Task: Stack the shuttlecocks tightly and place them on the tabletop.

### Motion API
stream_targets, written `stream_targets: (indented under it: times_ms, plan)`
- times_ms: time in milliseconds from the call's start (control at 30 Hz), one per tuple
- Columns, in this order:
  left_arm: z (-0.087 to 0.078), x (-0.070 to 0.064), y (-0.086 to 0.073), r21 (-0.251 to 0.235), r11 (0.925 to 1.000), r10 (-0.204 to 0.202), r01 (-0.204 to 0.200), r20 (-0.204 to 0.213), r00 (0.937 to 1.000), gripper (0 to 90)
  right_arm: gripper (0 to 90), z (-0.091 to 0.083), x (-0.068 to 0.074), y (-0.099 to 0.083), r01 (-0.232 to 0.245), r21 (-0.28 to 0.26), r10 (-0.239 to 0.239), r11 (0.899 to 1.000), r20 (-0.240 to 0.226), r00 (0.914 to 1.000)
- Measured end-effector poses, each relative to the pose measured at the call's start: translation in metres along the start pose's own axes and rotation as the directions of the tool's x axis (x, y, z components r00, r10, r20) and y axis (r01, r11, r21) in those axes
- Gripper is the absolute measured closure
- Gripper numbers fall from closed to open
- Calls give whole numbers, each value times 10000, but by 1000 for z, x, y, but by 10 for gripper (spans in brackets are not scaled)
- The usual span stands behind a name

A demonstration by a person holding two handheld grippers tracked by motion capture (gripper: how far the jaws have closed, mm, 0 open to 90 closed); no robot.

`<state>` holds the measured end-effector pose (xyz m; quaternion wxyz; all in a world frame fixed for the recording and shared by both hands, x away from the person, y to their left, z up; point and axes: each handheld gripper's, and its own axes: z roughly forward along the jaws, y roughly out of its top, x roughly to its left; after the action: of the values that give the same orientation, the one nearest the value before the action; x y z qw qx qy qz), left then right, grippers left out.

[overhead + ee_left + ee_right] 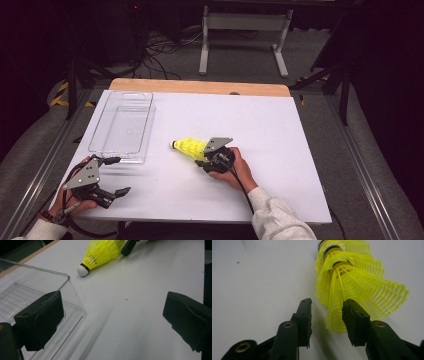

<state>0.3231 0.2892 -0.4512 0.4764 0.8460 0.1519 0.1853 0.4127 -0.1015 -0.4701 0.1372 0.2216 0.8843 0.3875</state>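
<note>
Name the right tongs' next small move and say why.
Probably close the right tongs on the yellow shuttlecocks. Their jaws stand apart around the skirt's edge, not yet pinching it, and the stack lies on the white table outside the clear tray.

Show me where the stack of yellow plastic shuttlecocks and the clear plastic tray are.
stack of yellow plastic shuttlecocks [190, 146], high view, on the yellow mesh skirt.
clear plastic tray [122, 126], high view, on its ribbed bottom.

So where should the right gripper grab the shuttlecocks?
Probably on the skirt rim. The shuttlecocks lie nested on their side, skirt end facing the right gripper, cork end pointing away. The open jaws already straddle the lower rim edge; come in low from the skirt end and close gently on the mesh.
</note>
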Motion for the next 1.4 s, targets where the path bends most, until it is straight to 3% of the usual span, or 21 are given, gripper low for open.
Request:
stream_targets:
  times_ms: [533, 1133, 1400]
  plan:
    - [0, 0, 0, -4, 10000, -11, 11, -7, 10000, 42, 461, -17, 2, 2, 254, -422, -241, 9988, 311, 9992]
    - [2, 0, 1, -23, 10000, -31, 32, 50, 10000, 42, 308, -44, 9, -1, 991, -1016, -850, 9899, 1351, 9872]
    - [1, 0, 1, -56, 10000, 4, -4, 92, 10000, 41, 204, -53, 8, -7, 964, -1216, -755, 9879, 1663, 9832]
